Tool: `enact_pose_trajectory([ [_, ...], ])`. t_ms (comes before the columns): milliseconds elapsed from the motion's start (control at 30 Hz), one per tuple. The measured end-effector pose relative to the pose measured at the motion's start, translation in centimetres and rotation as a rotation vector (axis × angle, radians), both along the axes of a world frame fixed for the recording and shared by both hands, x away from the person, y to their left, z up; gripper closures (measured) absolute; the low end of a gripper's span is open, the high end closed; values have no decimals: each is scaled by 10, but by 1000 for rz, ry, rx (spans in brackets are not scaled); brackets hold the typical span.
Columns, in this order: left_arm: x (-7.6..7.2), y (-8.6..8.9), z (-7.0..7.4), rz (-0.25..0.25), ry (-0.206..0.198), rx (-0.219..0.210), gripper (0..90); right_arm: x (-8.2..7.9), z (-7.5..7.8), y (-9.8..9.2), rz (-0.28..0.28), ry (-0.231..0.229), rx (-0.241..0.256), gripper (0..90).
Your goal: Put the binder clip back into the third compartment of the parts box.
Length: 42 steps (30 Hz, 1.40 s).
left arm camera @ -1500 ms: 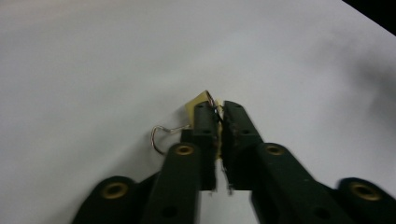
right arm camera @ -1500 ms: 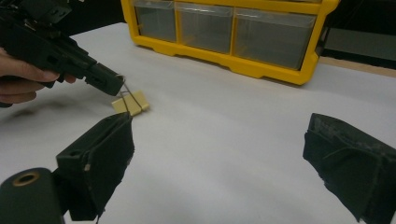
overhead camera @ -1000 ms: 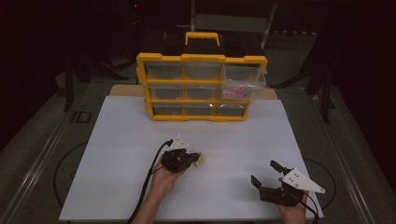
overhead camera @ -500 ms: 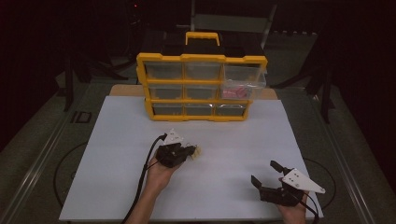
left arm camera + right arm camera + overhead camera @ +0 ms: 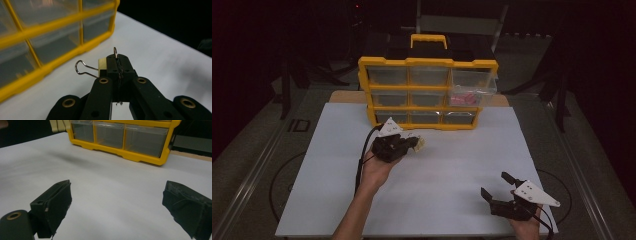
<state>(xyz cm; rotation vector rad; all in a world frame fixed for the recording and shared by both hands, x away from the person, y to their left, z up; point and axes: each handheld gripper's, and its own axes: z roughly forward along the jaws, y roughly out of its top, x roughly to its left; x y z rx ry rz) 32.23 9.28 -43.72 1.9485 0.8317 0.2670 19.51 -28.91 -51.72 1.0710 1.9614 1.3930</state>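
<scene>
Left gripper [image 5: 117, 65] is clenched on 1 wire handle of a cream binder clip [image 5: 102, 68], lifted toward the yellow drawer organizer [image 5: 428, 92]; right gripper [image 5: 498, 186] rests released, spare.

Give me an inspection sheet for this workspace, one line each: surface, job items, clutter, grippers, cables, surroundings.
Surface: white board on a table, bare apart from the organizer.
Job's things: cream binder clip with wire handles, clamped in the left gripper near the yellow drawer organizer; pink items in the organizer's middle-right drawer.
Clutter: nothing seen.
Grippers: left gripper shut on the binder clip, held above the board in front of the organizer; right gripper open, jaws wide apart, holding nothing, near the board's front right corner.
Cables: black cable trails from the left gripper along the forearm.
Surroundings: dark; details cannot be told.
</scene>
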Motion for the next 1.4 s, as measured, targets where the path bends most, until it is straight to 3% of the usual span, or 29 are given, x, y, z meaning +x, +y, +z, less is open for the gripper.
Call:
enact_pose_trajectory([
  [167,7,0,18,-8,-24,-2,900,0,0,0,-1,1,1,84],
  [200,12,-1,30,-15,-37,5,900,0,0,0,-1,0,1,84],
  [333,20,-1,49,-29,-59,0,900,0,0,0,-2,2,1,84],
  [500,33,0,69,-29,-76,3,900,0,0,-1,-2,0,1,84],
  [767,47,-3,99,-69,-122,-6,900,0,0,0,-1,2,3,84],
  [1067,68,-20,140,-111,-160,19,900,0,0,-2,-7,2,5,84],
  [1400,88,-42,175,-132,-178,-2,900,0,1,-3,-9,0,8,84],
])
